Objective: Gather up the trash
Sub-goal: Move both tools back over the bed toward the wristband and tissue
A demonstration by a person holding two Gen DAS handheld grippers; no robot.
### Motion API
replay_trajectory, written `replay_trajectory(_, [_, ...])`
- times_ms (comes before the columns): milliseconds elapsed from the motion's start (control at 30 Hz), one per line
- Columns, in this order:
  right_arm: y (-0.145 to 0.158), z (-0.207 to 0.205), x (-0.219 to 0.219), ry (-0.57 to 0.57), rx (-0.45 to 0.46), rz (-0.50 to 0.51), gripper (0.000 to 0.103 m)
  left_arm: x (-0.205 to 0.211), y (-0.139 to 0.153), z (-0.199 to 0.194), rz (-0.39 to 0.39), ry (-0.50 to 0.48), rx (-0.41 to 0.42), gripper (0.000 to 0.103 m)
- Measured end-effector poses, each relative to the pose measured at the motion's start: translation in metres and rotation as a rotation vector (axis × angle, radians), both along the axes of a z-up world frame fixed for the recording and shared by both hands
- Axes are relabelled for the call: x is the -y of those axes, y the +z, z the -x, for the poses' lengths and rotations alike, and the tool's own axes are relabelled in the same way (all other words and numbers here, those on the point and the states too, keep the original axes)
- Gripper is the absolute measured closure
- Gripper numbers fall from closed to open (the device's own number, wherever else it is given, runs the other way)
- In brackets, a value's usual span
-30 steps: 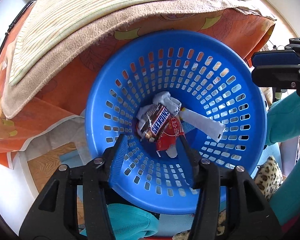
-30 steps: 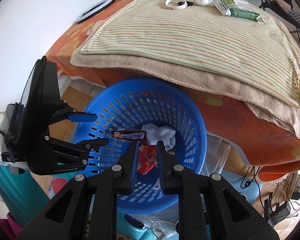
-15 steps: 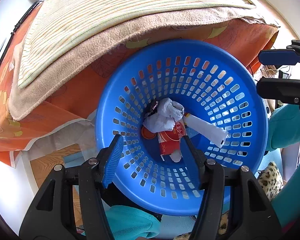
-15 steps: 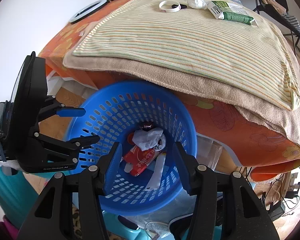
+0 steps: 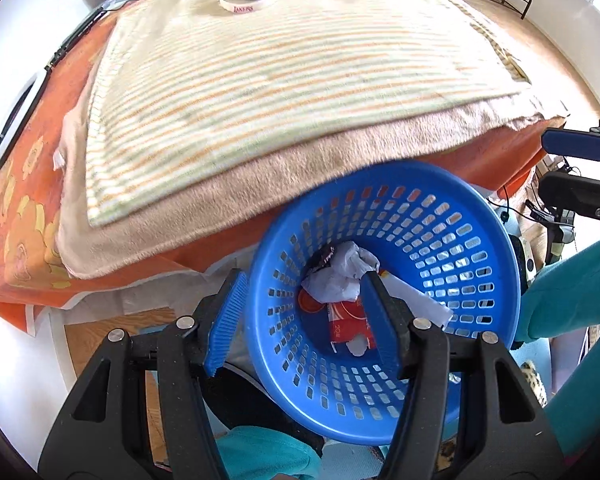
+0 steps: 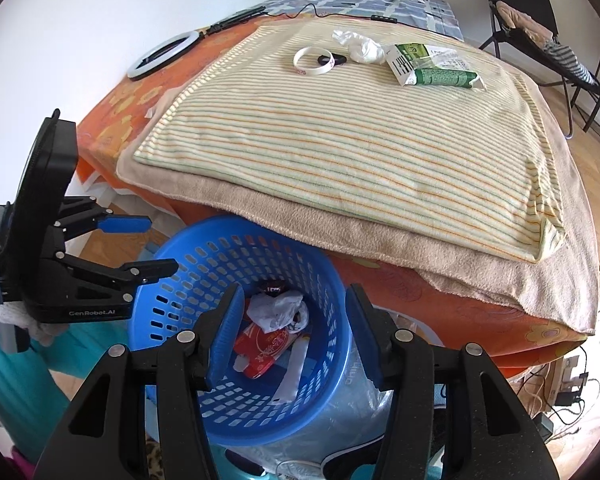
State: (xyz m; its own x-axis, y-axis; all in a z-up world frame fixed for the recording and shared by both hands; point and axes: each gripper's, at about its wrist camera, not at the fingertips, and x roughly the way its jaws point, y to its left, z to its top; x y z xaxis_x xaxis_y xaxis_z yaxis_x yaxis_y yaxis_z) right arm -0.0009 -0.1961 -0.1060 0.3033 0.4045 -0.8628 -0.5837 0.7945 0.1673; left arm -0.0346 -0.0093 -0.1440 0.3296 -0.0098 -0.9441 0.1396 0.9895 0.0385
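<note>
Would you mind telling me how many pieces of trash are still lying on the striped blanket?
2: a crumpled white tissue beside the wristband, and a green-and-white wrapper just right of it. Anything behind them would be hidden.

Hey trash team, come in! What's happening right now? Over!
Both grippers open, empty: left gripper, right gripper. Wrappers lie in the blue basket. Green packet and crumpled tissue on the striped blanket. Nothing blocking.

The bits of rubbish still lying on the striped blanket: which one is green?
The green wrapper, at the right end of the group, beside the white-and-green packet. The crumpled tissue and the wristband are white.
</note>
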Motion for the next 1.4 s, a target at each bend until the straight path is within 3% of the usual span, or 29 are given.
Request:
replay_trajectory(267, [0.019, -0.033, 0.014, -0.073, 0.041, -0.026, 0.051, -0.016, 0.034, -0.037, -0.004, 0.024, 0.075, 0.042])
replay_trajectory(433, [0.029, -0.058, 0.022, -0.121, 0.063, -0.055, 0.038, -0.024, 0.045, -0.058, -0.002, 0.028, 0.102, 0.042])
replay_trajectory(667, [0.043, -0.102, 0.026, -0.174, 0.07, -0.079, 0.038, -0.037, 0.053, -0.097, 0.027, 0.056, 0.128, 0.042])
replay_trajectory(800, [0.054, -0.126, 0.018, -0.155, 0.105, -0.076, 0.038, -0.043, 0.059, -0.123, 0.049, 0.067, 0.148, 0.042])
replay_trajectory(1233, [0.065, -0.212, -0.034, -0.054, 0.059, -0.168, 0.038, -0.062, 0.063, -0.203, 0.124, 0.109, 0.199, 0.043])
replay_trajectory(1400, [0.059, -0.24, -0.058, -0.026, 0.043, -0.152, 0.038, -0.065, 0.052, -0.229, 0.131, 0.122, 0.18, 0.058])
